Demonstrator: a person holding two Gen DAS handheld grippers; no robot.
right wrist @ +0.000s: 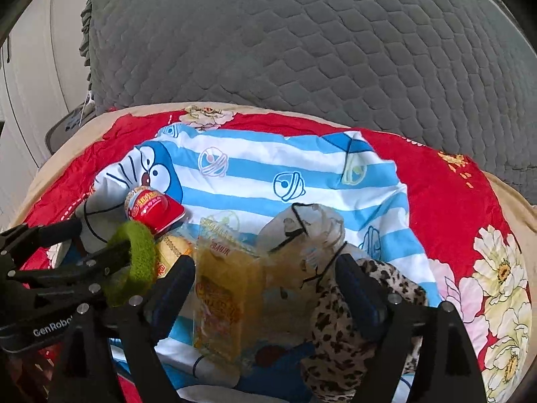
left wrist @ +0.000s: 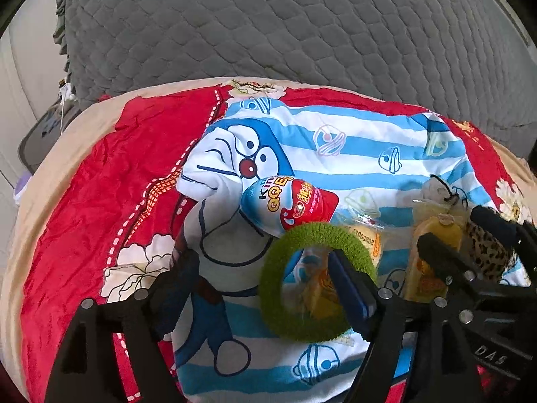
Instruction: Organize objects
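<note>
Left wrist view first: I see one grey quilted cushion (left wrist: 285, 23) filling twelve o'clock, one red floral quilt (left wrist: 100, 184) below it, and one blue-striped cartoon cloth (left wrist: 335, 154) spread on top. My left gripper (left wrist: 265, 285) stands wide open, gripping nothing, though its right finger pokes through the one green fuzzy ring (left wrist: 278, 312), which hangs on it at five o'clock. One egg-shaped candy pack (left wrist: 288, 201) lies at centre, just beyond the ring. From the right wrist camera, my right gripper (right wrist: 265, 285) is also spread wide, closed on nothing; one yellow snack packet (right wrist: 221, 295) sits between its fingers, and one leopard-print scrunchie (right wrist: 339, 332) lies against the right finger at five o'clock. One clear bag (right wrist: 312, 231) rests at centre, beyond the packet.
</note>
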